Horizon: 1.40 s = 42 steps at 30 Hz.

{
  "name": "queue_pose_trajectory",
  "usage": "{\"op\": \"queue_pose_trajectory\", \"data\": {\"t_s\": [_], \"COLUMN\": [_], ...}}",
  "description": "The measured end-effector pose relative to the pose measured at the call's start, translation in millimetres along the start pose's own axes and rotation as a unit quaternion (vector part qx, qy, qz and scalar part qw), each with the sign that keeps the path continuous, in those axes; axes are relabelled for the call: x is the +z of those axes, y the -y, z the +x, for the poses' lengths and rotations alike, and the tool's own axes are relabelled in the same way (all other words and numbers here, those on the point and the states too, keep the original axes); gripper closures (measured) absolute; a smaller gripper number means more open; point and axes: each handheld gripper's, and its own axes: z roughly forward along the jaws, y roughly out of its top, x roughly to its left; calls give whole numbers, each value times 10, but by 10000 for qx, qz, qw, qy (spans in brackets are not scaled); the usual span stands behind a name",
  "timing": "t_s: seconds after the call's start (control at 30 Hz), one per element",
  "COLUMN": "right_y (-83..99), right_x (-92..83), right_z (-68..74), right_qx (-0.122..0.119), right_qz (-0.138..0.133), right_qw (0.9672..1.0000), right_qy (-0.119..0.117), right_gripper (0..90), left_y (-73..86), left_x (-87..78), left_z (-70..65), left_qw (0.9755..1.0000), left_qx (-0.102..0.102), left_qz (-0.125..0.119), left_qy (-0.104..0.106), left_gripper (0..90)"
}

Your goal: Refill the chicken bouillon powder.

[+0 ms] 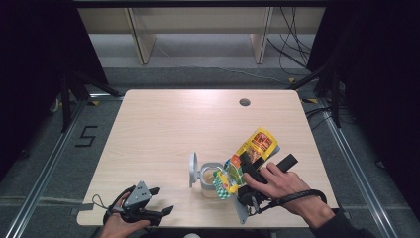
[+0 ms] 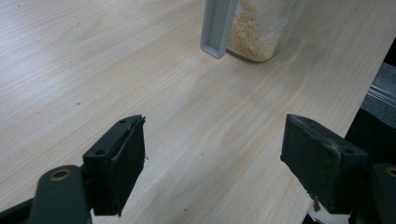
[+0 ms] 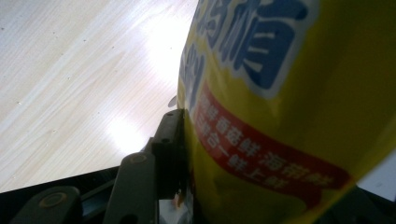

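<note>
yellow pouch [image 1: 256, 145]: a printed snack bag, yellow with red and blue lettering, held tilted above the right half of the table, its bottom end raised toward 1 o'clock and its mouth lowered toward 7 o'clock over the jar. in the right gripper view its printed face [image 3: 280, 102] is seen pressed against the one jaw that shows.

right gripper [image 1: 247, 171]: clamped on the yellow pouch at a middling jaw width; carried by the right hand [image 1: 282, 187], which comes in from 5 o'clock.

jar [image 1: 210, 179]: a clear container set on the table just at 7 o'clock of the pouch, with pale crumb-like contents at its bottom, seen in the left gripper view [image 2: 254, 37]. its grey lid [image 1: 193, 170] is stood open at the 9 o'clock side of the jar.

left gripper [image 1: 161, 201]: jaws spread wide with nothing between them, bare tabletop seen in the gap; held low by the left hand [image 1: 119, 223] near the front edge, at 8 o'clock of the jar and well apart from it.

table [image 1: 163, 124]: light wood top; a round cable hole [image 1: 244, 102] is set near the far edge at 12 o'clock.
</note>
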Motion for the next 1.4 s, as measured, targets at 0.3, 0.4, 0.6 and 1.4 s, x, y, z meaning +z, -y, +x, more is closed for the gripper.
{"op": "queue_pose_trajectory", "data": {"t_s": [0.3,0.4,0.6,1.4], "right_y": [5,2,0,-2], "right_x": [-1,11,14,19], "right_z": [6,5,14,13], "right_qx": [28,12,15,-50], "right_qz": [15,1,9,-10], "right_qw": [10000,10000,10000,10000], "right_qy": [-45,-13,50,-16], "right_gripper": [573,573,573,573], "left_y": [6,6,3,5], "left_x": [16,15,12,16], "left_z": [-8,-7,-8,-7], "left_qw": [9999,9999,9999,9999], "left_qx": [-8,-13,1,-8], "left_qz": [-93,-101,-66,-98], "left_qy": [-76,-77,-77,-79], "left_gripper": [211,211,212,212]}}
